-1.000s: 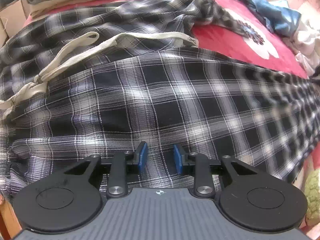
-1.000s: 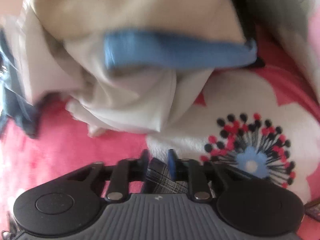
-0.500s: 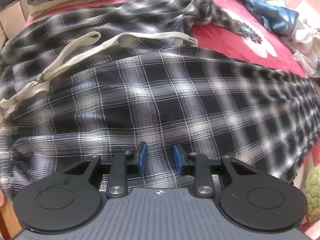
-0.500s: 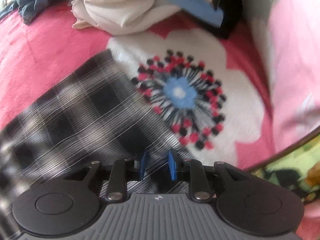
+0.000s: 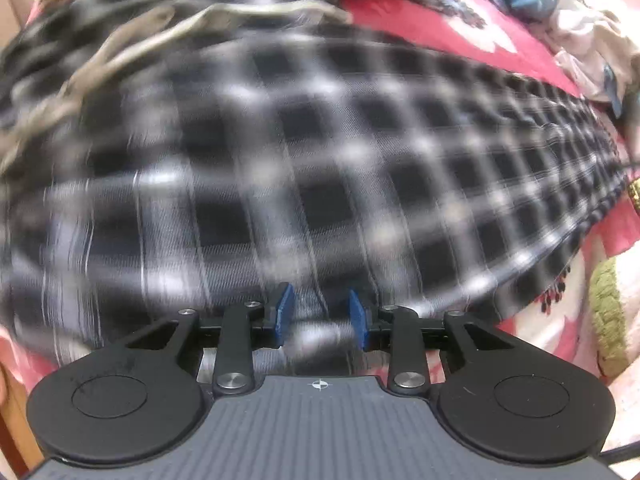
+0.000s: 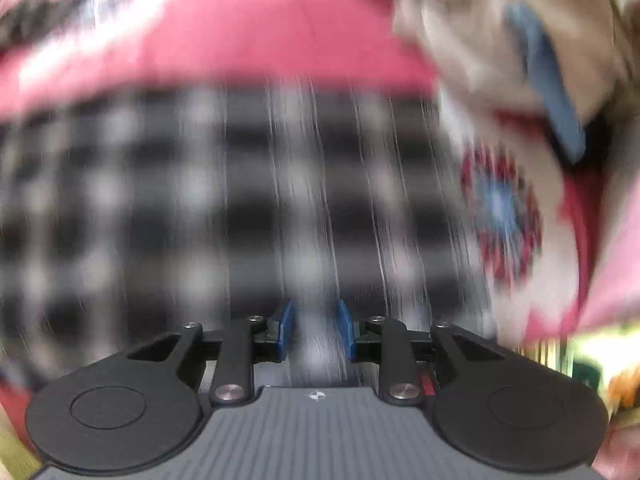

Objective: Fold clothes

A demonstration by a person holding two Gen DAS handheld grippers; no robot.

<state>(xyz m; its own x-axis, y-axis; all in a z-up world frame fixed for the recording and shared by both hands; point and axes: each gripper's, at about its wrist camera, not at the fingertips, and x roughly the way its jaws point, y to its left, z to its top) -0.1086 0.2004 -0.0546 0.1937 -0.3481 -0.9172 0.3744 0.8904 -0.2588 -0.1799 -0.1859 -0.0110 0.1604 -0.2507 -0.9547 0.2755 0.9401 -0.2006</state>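
Left of the left gripper (image 5: 320, 314), up and away from its fingers, a pale drawstring (image 5: 172, 32) trails across the plaid garment (image 5: 320, 152), which marks that end as the waist, so I read the piece as trousers laid lengthwise on the red bedspread (image 5: 500, 36). Between this gripper's blue pads (image 5: 285, 312) runs a blurred ridge of plaid; the gap is narrow and cloth fills it, so I judge it pinched on the near edge, though blur stops me confirming pad contact. Holding the hem line here makes sense: it anchors one point of the fold. Ahead and to its right the cloth stretches fairly flat toward the far end. Beyond, at upper right, a heap of blue and cream clothes (image 5: 560, 12) lies apart from the plaid, presumably waiting its turn. Moving to the right gripper (image 6: 316, 332): narrow gap again, a strip of plaid between its pads (image 6: 286, 328), likely gripped on the same near edge further along. Plaid fills the field straight ahead of it, red bedspread shows above that, and to its right sit a flower print (image 6: 500, 216) and the cream heap (image 6: 500, 40). Two grips on one edge suggest the edge is meant to be carried over as a straight line; heavy blur in both views.
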